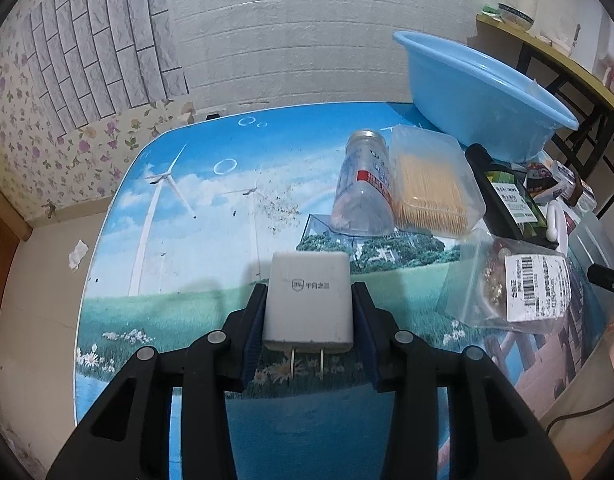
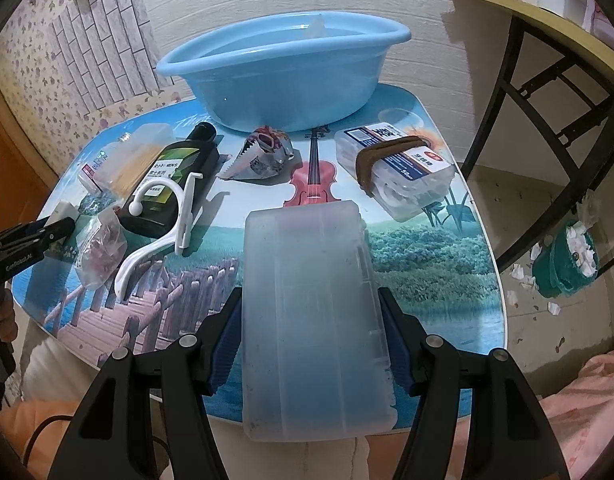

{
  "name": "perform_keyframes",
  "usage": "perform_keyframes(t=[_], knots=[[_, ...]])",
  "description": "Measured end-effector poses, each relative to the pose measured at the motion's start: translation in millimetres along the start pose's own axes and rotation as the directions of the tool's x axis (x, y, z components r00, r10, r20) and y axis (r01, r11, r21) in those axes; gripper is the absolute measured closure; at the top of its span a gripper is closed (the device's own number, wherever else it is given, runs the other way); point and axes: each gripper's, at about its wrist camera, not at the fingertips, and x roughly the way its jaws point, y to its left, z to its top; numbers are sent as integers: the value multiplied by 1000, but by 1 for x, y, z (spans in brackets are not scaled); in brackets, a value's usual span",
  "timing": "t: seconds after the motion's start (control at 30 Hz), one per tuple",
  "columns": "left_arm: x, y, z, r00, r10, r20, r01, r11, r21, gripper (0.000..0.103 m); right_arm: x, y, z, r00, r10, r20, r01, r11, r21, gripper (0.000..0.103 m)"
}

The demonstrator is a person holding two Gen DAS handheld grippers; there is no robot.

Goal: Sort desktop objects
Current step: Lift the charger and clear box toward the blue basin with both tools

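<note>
Left hand-held gripper (image 1: 309, 320) is clamping a white charger plug (image 1: 309, 300), holding it above the desk (image 1: 167, 240). Right hand-held gripper (image 2: 311, 340) is gripping a translucent plastic case (image 2: 311, 312) over the desk's near edge; blue basin (image 2: 283, 76) is sitting at the back.

Found the matte black plastic left gripper (image 1: 310, 294) built of angular linkage arms with triangular cut-outs. Counted four round silver rivets (image 1: 216, 337) across those arms, two to a side. Noted ribbed dark-blue rubber pads (image 1: 253, 340) lining the inner faces of both fingers. Saw the same make in the matte black plastic right gripper (image 2: 311, 298): like arms, like rivets, like blue pads. Read small white lettering (image 2: 19, 258) (too blurred to spell out) along the side of the left gripper in the right wrist view. Made out a thin black cable (image 2: 43, 428) curling below it.
</note>
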Motion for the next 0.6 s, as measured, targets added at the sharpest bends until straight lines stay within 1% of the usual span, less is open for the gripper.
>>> perform_keyframes(t=[0.2, 0.37, 0.6], knots=[[3, 1, 2, 1000, -2, 19, 2, 1000, -14, 64, 3, 6, 3, 1000, -21, 3, 21, 999, -25, 44], [1, 2, 3, 1000, -10, 16, 10, 1000, -14, 64, 1, 8, 4, 1000, -15, 4, 15, 999, -33, 45], [-14, 4, 10, 999, -9, 49, 10, 1000, -17, 65, -17, 14, 13, 998, -19, 53, 21, 999, -47, 45]])
